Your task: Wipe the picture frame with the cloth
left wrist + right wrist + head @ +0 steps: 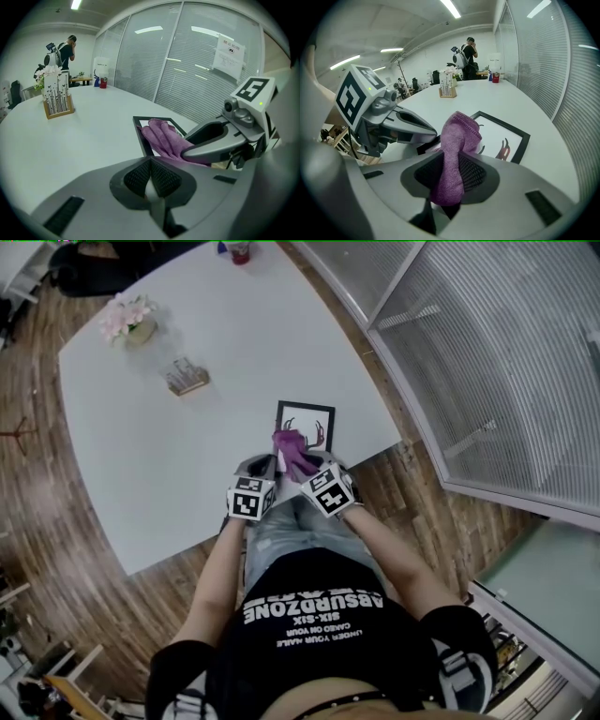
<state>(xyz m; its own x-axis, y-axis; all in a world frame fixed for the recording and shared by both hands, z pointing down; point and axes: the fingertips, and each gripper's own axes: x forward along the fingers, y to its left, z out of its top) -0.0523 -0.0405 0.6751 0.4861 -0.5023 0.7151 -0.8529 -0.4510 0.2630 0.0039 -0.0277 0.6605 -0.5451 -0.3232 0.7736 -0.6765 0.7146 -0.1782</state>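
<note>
A black picture frame (305,425) with a white print lies flat near the table's near edge. A purple cloth (292,452) rests on the frame's near part, held in my right gripper (302,463). In the right gripper view the cloth (454,154) stands up between the shut jaws of the right gripper (451,177), with the frame (506,140) behind it. My left gripper (264,468) sits just left of the frame, jaws shut with nothing in them. In the left gripper view the left gripper (151,177) points at the cloth (164,138) and the frame (140,133).
The white table (187,446) also carries a small wooden holder (187,377), a flower pot (131,322) and a red cup (240,251) at the far end. A glass partition (487,352) runs along the right. A person (65,49) stands far off.
</note>
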